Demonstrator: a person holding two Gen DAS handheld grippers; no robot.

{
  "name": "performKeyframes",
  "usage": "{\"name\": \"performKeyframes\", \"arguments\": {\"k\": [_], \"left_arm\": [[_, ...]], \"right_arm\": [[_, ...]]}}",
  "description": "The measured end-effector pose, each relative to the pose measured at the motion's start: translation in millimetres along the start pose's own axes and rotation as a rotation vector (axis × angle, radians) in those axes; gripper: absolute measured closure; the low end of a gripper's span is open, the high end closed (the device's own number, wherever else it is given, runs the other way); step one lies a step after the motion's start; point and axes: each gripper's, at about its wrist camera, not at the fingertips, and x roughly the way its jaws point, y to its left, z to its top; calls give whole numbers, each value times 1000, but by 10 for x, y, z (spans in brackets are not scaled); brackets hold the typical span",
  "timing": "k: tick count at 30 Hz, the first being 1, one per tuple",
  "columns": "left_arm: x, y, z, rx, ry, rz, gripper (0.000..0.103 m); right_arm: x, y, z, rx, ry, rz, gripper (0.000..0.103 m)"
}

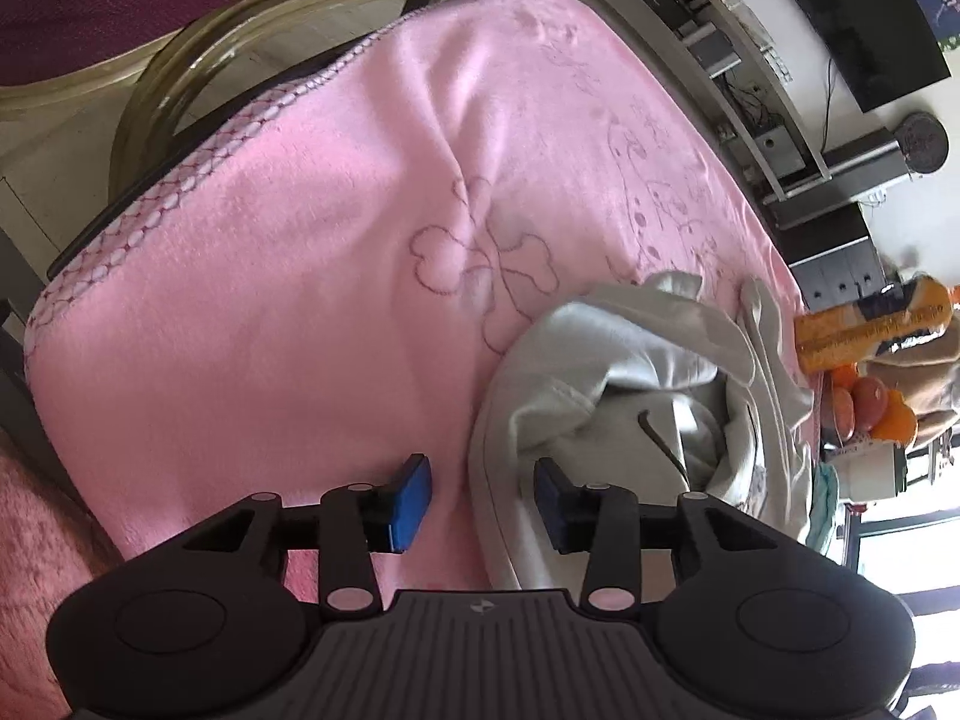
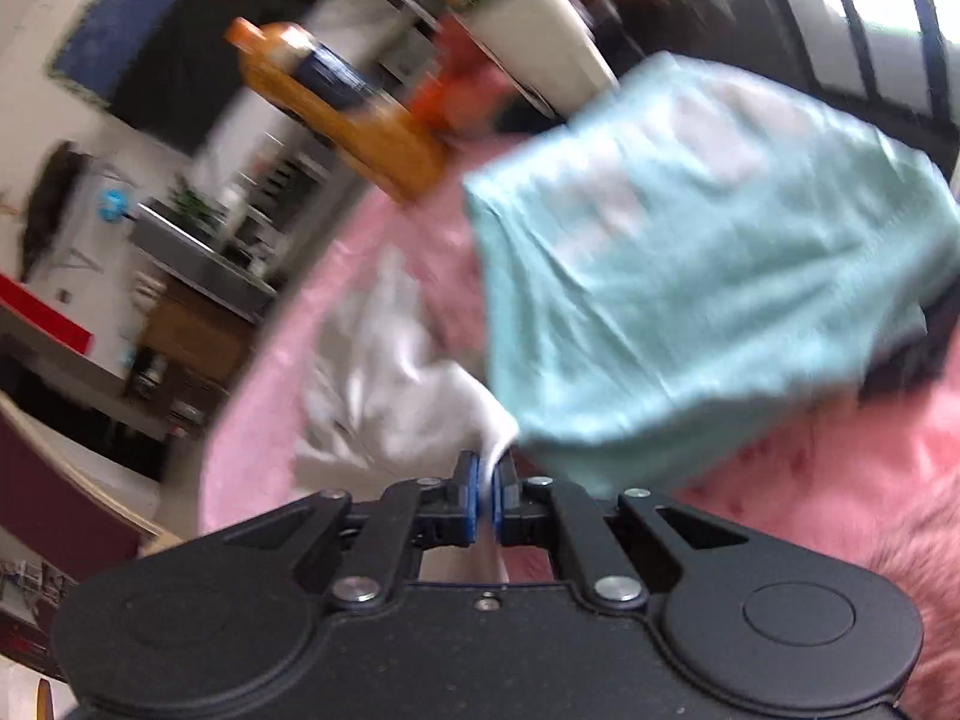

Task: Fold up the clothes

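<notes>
A crumpled pale grey-white garment [image 1: 630, 384] lies on a pink blanket [image 1: 300, 276] that covers the table. In the left wrist view my left gripper [image 1: 483, 498] stands open over the garment's near edge, its blue pads [image 1: 411, 495] apart, with cloth below the gap and not pinched. In the blurred right wrist view my right gripper [image 2: 487, 495] is shut on a corner of the white garment [image 2: 396, 396], which stretches away from the blue pads. A folded teal garment [image 2: 690, 276] lies just to the right of it on the pink blanket [image 2: 258, 408].
An orange bottle [image 2: 336, 102] and orange fruit [image 1: 870, 408] sit at the table's far edge. A chair with a curved back [image 1: 198, 72] stands beyond the blanket's left side. Shelving and a dark screen [image 1: 870, 18] fill the background.
</notes>
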Motion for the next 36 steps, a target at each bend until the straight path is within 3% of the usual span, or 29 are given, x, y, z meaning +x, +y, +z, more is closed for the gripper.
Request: {"name": "performKeyframes", "arguments": {"k": [4, 9, 11, 16, 20, 23, 27, 31, 36], "left_arm": [[58, -30, 13, -4, -9, -9, 61], [129, -192, 17, 70, -41, 23, 62], [91, -158, 32, 39, -45, 31, 64], [-130, 18, 127, -47, -146, 34, 65], [-61, -65, 141, 8, -104, 23, 66], [37, -211, 103, 104, -70, 62, 67], [186, -327, 105, 163, -72, 118, 75], [256, -441, 93, 224, -84, 133, 76], [194, -491, 44, 244, -127, 155, 101]], "right_arm": [[96, 99, -27, -46, 22, -4, 97], [85, 36, -23, -45, 60, 5, 97], [18, -1, -3, -35, 63, 11, 97], [5, -44, 7, -15, 59, 10, 96], [35, -29, 4, -17, 67, 11, 96], [36, -37, 10, -15, 67, 9, 95], [39, -33, 10, -19, 71, 8, 95], [41, -38, 15, -19, 73, 8, 94], [48, -42, 23, -17, 76, 8, 94]]}}
